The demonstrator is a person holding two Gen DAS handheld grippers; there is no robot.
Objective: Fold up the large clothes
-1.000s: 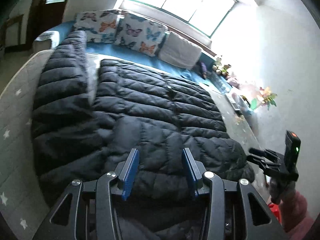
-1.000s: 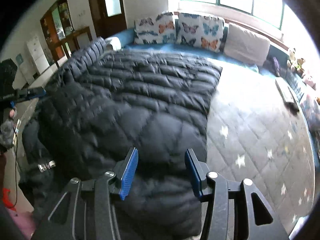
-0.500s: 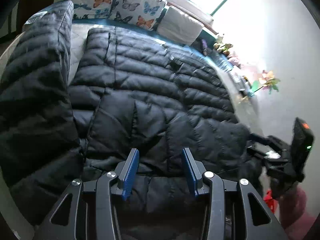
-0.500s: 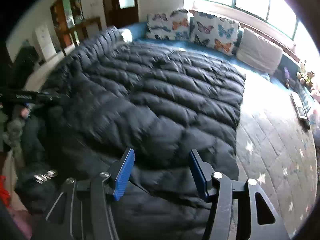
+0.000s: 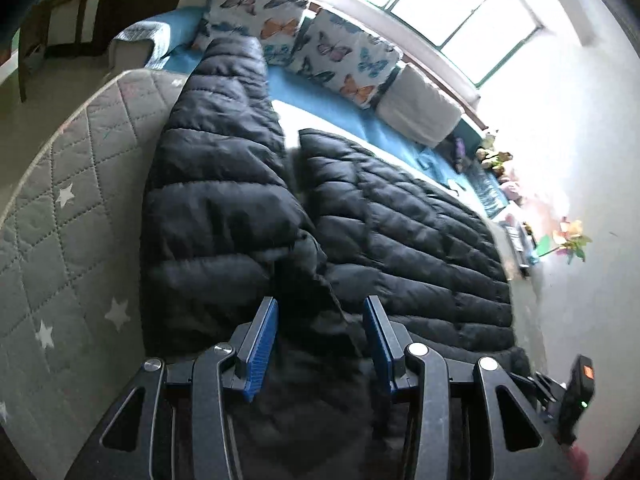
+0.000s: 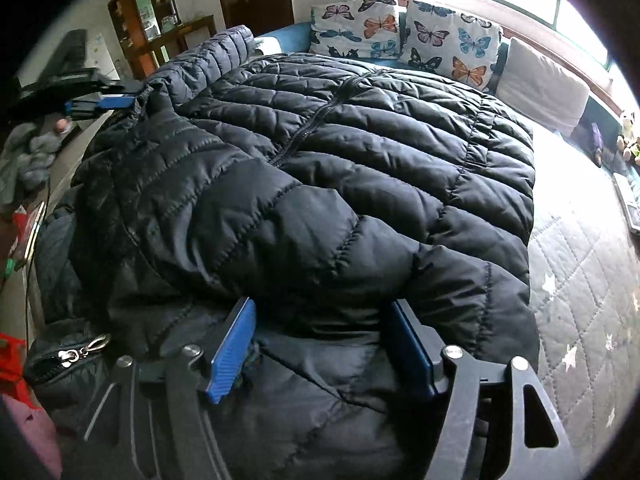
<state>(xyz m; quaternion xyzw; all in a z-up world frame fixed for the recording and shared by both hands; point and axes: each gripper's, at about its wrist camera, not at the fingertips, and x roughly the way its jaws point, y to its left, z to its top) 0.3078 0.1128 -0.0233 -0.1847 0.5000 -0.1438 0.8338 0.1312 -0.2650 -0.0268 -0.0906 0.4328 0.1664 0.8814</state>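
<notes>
A black quilted puffer jacket (image 5: 400, 240) lies spread front-up on the bed, its zip running up the middle (image 6: 312, 120). One sleeve (image 5: 216, 200) stretches straight along its left side. My left gripper (image 5: 320, 312) hovers over the seam where that sleeve meets the body, jaws partly apart, a fabric ridge running below them. From the right wrist view it shows at the jacket's far shoulder (image 6: 116, 101). My right gripper (image 6: 324, 332) sits low at the jacket's near end. Its jaws are opening, with a puffy bulge of fabric between them and the pads not pressing on it.
The bed has a grey quilted cover with white stars (image 5: 60, 240), bare to the left and on the right (image 6: 580, 280). Butterfly pillows (image 6: 440, 40) and a grey cushion (image 6: 544, 80) line the window side. A zip pull (image 6: 76, 354) hangs at the near left edge.
The left gripper has slid left across the jacket, from its body to the sleeve seam. The right gripper has sunk closer to the fabric and its jaws have widened.
</notes>
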